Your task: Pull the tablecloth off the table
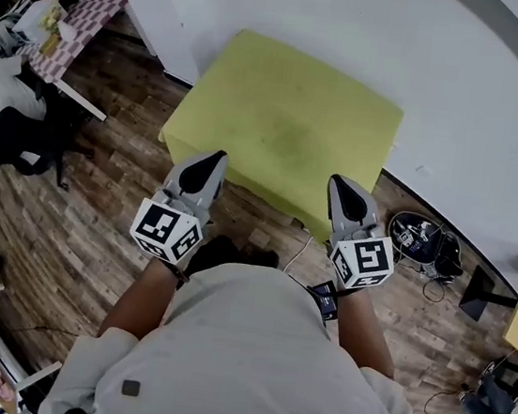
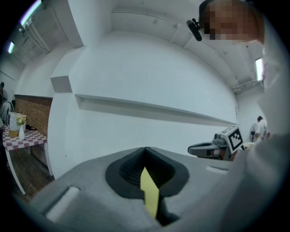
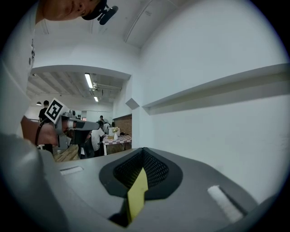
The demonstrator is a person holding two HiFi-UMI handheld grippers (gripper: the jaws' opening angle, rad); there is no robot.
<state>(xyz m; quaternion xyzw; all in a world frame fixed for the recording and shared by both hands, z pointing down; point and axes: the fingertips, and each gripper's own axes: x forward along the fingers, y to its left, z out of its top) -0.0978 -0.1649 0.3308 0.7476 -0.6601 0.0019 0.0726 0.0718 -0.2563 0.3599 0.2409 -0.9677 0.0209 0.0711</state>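
overhead, the yellow-green tablecloth (image 1: pixel 289 125) lies spread beside the white wall (image 1: pixel 359 25), with the left gripper (image 1: pixel 214 159) and right gripper (image 1: pixel 340 182) at its near edge. left gripper view: jaws closed, pinching a yellow fold of it. right gripper view: jaws closed on another yellow fold.

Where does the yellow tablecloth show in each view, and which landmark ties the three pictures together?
Head view: tablecloth, upper centre, spread out with its near edge hanging down.
Left gripper view: a yellow strip of it, bottom centre, pinched between the shut jaws.
Right gripper view: another strip, bottom centre, pinched the same way.
Shared landmark: the checked table, far left, left edge, mid-left background.
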